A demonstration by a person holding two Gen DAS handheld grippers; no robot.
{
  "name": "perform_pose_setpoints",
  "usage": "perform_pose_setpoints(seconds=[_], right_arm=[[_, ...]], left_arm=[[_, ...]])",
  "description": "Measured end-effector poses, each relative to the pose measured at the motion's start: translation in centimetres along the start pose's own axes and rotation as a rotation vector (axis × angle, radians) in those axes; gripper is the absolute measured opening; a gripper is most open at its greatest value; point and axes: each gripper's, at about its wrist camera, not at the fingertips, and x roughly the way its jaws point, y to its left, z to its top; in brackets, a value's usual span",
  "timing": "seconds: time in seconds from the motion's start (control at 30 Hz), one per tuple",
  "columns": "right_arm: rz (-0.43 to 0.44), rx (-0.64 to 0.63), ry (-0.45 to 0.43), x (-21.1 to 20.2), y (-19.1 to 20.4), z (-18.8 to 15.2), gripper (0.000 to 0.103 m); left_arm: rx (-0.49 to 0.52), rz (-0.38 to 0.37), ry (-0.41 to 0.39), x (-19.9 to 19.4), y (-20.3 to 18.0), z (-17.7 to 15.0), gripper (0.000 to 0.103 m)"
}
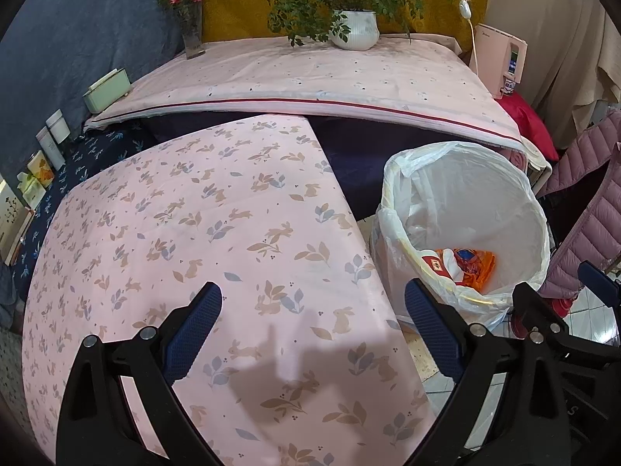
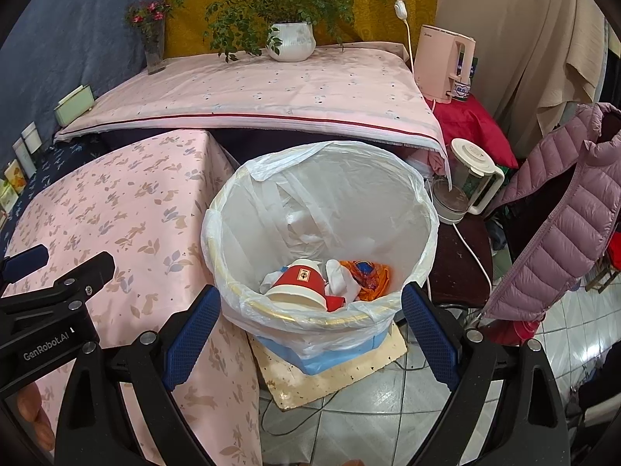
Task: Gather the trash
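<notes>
A trash bin [image 2: 421, 233] lined with a white plastic bag stands on the floor right of a low table with a pink rabbit-print cloth [image 1: 202, 233]. Inside lie a red and white paper cup [image 2: 300, 281], white crumpled paper [image 2: 341, 277] and an orange wrapper [image 2: 368, 277]. My right gripper [image 2: 310, 326] is open and empty, just above the bin's near rim. My left gripper [image 1: 312, 322] is open and empty over the table's right part, with the bin [image 1: 524, 209] to its right. The right gripper's fingers [image 1: 531, 303] show at the left view's right edge.
A higher table with a pink cloth [image 2: 252, 89] carries a potted plant [image 2: 291, 40] and a flower vase [image 2: 153, 48]. A pink appliance [image 2: 442, 66], a white kettle [image 2: 471, 178] and a purple puffer jacket [image 2: 562, 202] stand right of the bin. Boxes [image 1: 42, 155] line the left wall.
</notes>
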Motion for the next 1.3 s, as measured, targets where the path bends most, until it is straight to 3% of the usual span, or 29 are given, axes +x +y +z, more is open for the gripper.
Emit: perform_pose_setpoints(seconds=[1.3], right_arm=[[-0.010,0.017,0.002,-0.02,-1.01,-0.64,0.090]], left_arm=[[0.015,-0.008,0.014,0.30,-0.68,-0.35,0.091]])
